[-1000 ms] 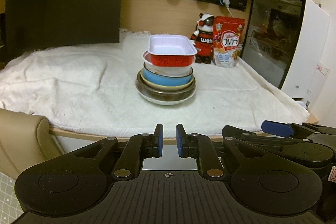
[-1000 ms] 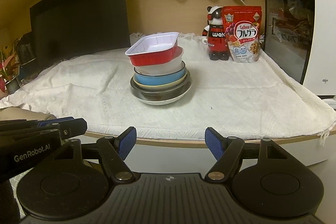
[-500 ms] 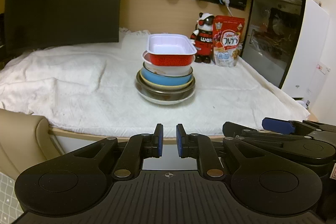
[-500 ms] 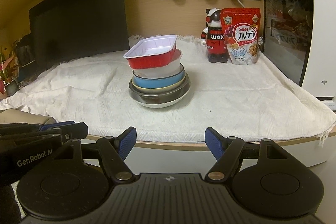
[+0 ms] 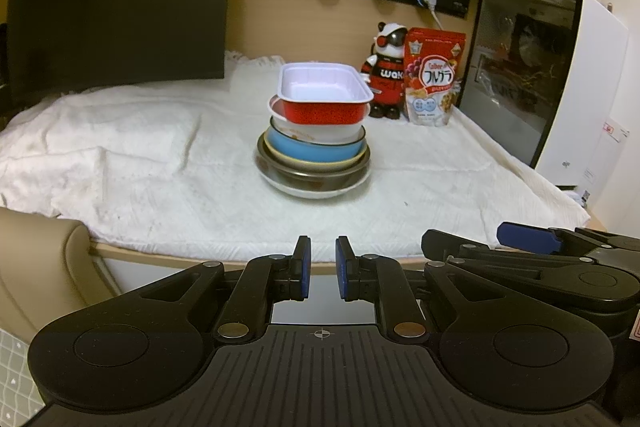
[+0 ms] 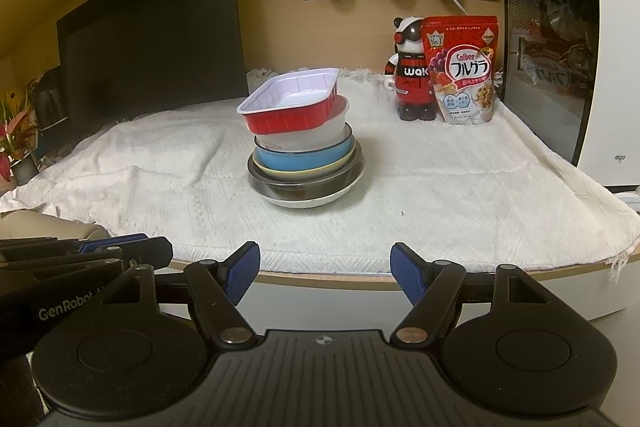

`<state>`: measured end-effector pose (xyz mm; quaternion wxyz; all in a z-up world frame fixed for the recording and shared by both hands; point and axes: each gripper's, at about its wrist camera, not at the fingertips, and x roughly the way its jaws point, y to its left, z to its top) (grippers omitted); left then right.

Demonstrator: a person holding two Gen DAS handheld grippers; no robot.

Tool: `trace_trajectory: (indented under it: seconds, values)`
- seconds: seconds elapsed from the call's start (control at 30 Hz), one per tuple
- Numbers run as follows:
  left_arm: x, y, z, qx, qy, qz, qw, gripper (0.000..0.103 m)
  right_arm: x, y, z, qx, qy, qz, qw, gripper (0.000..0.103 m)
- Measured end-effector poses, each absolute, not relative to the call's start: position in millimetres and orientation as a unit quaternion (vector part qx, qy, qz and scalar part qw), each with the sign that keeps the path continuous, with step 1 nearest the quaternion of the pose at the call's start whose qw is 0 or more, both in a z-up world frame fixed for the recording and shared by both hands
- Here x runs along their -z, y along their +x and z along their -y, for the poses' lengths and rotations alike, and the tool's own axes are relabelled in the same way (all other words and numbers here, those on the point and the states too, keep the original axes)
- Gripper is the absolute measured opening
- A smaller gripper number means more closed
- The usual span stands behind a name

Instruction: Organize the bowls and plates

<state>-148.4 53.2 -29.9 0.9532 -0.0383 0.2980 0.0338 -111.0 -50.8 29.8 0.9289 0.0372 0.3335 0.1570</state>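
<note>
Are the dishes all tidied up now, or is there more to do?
They look done: the red tray tops one pile of bowls and plates, ending with the white plate at the bottom, on the white cloth. Nothing is in hand: the left tongs are shut and empty, the right tongs open and empty. No loose dishes are visible.

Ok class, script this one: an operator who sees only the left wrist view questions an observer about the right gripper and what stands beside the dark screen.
Operator: Is the right gripper open?
Observer: Yes, its jaws stand wide apart with nothing between them.
Operator: Is there anything past the left end of the dark screen?
Observer: A potted plant with red leaves stands there.
</note>
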Motion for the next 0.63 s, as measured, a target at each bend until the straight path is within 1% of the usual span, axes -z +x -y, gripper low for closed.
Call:
trace_trajectory:
  seconds: [0.47, 0.63]
  values:
    - [31.3, -144.0, -53.3, -0.032, -0.042, -0.304, 0.951, 0.016, -29.3, -109.8, 50.5, -0.158, 0.036, -0.335, 0.928, 0.073]
    - [33.7, -141.6, -59.2, -0.017, -0.068, -0.317, 0.946, 0.016, -26.0, -105.4, 48.7, -0.166, 0.036, -0.340, 0.925, 0.073]
